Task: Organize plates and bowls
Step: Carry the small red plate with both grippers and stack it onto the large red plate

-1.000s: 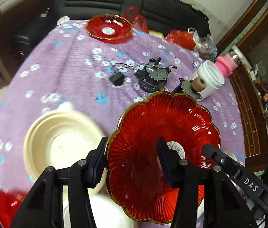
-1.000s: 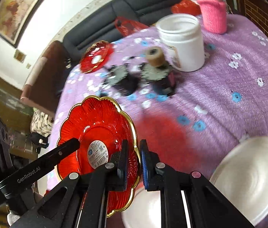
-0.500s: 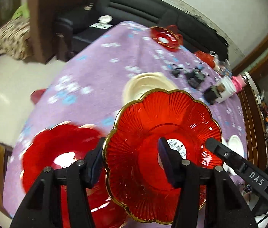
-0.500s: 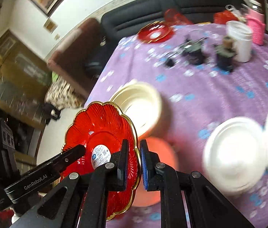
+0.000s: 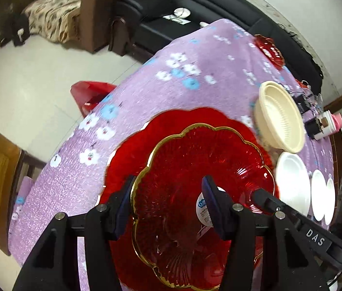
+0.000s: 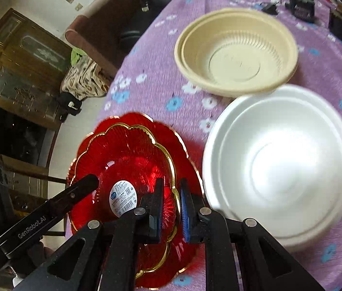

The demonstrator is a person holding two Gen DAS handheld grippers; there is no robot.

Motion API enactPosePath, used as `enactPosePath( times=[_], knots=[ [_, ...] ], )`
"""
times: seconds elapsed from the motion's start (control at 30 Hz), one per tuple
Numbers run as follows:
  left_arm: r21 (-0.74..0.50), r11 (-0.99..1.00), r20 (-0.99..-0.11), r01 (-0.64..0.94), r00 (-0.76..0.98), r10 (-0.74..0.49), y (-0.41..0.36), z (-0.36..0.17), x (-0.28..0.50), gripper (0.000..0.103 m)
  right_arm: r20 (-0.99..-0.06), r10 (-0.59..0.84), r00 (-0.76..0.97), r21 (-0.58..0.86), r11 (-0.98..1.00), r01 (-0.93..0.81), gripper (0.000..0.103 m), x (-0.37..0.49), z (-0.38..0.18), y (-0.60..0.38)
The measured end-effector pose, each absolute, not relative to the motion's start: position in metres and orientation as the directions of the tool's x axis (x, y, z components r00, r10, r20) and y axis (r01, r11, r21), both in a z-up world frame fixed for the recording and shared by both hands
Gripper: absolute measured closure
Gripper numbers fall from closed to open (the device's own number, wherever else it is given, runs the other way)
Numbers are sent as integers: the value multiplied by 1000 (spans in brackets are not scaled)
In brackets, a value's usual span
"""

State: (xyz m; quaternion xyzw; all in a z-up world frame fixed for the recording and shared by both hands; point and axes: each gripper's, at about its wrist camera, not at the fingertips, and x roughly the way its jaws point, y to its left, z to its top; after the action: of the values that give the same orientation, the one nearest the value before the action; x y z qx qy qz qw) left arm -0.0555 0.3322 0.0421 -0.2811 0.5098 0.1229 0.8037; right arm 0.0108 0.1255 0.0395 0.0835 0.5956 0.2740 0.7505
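Observation:
A red, gold-rimmed flower plate [image 5: 183, 169] with a white label hangs between both grippers. My left gripper [image 5: 168, 194] straddles its left rim, one finger outside and one over the label. My right gripper [image 6: 171, 189] is shut on the opposite rim of the plate [image 6: 127, 160]. Directly under it a larger red plate [image 5: 127, 160] lies on the purple flowered tablecloth [image 5: 171, 92]; I cannot tell whether the two touch. In the right wrist view a left gripper finger [image 6: 86, 184] lies over the plate's far side. The lower plate [image 6: 190, 165] shows around the held one.
A cream bowl stack [image 6: 236, 51] and a white foam bowl [image 6: 277, 165] stand just right of the red plates. More white dishes [image 5: 319, 194] lie beyond. Another red plate [image 5: 269, 48], motors and a jar sit at the far end. A red stool [image 5: 88, 94] stands past the table's edge.
Both grippers carried the red plate together from the table's middle, over the cream bowl, to above the larger red plate near the table's edge, and lower.

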Motion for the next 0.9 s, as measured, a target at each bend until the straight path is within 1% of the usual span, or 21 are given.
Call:
enactPosePath(
  times=[0.07,0.17,0.23,0.3,0.37,0.4,0.47,0.57,0.63,0.77,0.9],
  knots=[
    [-330,817,-877,-472,474,-80,331,44,-56,48,-850,496,176,423,843,-332,87,8,41,129],
    [-349,813,-869,-466,486,-95,329,45,-55,39,-853,483,199,397,847,-354,85,7,41,133],
    [-355,814,-860,-461,501,-92,328,46,-56,37,-848,484,215,391,846,-362,84,6,44,133],
    [-374,808,-852,-456,514,-105,329,47,-57,35,-843,481,241,367,842,-396,79,3,46,138],
    [-393,801,-842,-451,527,-117,329,48,-59,34,-840,470,272,331,840,-429,71,-1,48,144],
    [-397,800,-839,-449,530,-119,330,49,-59,34,-840,464,282,315,840,-443,68,-2,49,146],
    [-406,796,-833,-449,541,-120,330,51,-62,32,-841,447,303,269,833,-484,58,-8,51,155],
    [-414,793,-820,-448,562,-111,332,56,-66,31,-847,406,343,183,829,-529,57,-16,52,165],
    [-397,803,-815,-445,573,-85,330,62,-69,31,-840,395,373,147,827,-543,57,-20,55,168],
    [-339,833,-811,-437,584,-24,323,73,-70,31,-810,412,416,139,826,-546,57,-22,66,163],
    [-304,853,-791,-424,611,22,315,84,-75,31,-767,458,449,174,822,-541,56,-24,85,150]
  ],
)
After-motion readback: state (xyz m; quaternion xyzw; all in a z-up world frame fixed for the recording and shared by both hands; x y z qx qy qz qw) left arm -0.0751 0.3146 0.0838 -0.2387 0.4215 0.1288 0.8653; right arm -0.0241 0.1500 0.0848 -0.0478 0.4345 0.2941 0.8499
